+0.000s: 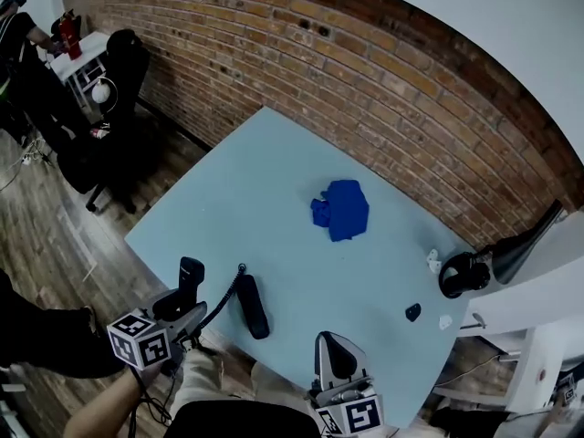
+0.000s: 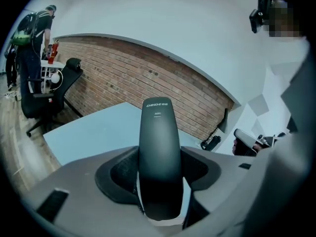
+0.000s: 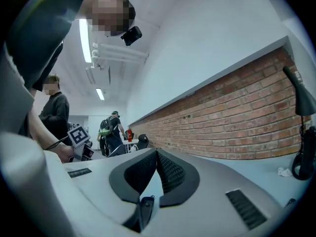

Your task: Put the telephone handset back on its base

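Left fingers [image 2: 118,176]: closed on the telephone handset [image 2: 159,132], pads pressing its flanks; the black bar stands up between them, with most of its length beyond the grip; the left gripper [image 1: 185,313] holds it in the air at the near-left edge of the tabletop [image 1: 274,172]. Right gripper [image 3: 157,157]: fingers shut tip to tip with nothing between them; it hangs at the near edge and touches nothing.

The slim black piece I take for the base [image 1: 253,307] lies on the tabletop close to that near edge; the coiled cord [image 1: 224,299] runs from it to the handset.

Risks noted: the grip sits low on a long, smooth body, so the handset may pivot or slip in the pads as I tilt it to seat it; the cord appears to have little slack, so a pull may drag the unrestrained base off the edge; my right fingers steady nothing; a crooked approach may leave the handset askew on the cradle and let it roll off.
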The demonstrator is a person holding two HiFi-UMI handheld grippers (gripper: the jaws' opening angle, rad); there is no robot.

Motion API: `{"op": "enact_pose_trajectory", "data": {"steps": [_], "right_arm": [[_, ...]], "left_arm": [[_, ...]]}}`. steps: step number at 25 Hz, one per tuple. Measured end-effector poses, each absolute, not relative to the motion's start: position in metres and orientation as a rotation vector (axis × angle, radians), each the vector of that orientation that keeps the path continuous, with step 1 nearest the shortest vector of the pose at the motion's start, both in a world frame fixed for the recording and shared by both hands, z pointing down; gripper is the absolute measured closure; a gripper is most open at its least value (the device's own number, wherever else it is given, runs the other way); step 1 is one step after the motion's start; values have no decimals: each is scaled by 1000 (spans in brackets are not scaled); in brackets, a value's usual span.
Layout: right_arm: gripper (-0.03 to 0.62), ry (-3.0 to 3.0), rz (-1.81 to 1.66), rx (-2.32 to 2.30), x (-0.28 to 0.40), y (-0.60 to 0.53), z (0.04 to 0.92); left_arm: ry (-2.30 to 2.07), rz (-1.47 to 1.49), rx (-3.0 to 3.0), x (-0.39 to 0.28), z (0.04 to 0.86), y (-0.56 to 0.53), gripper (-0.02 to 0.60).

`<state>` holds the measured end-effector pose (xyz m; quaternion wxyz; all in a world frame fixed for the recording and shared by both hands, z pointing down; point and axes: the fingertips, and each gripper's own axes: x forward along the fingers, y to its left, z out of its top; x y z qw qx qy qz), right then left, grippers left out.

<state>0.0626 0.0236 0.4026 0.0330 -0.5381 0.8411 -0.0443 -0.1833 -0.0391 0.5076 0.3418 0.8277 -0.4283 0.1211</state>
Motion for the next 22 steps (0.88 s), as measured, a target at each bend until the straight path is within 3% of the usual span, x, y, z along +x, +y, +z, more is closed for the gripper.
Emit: {"op": "enact_pose_trajectory", "data": {"steps": [22], "right_arm": [[580, 2584, -310, -1525, 102, -5, 437]], "left_arm": [[-1136, 422, 1604, -127, 596, -27, 304]]}}
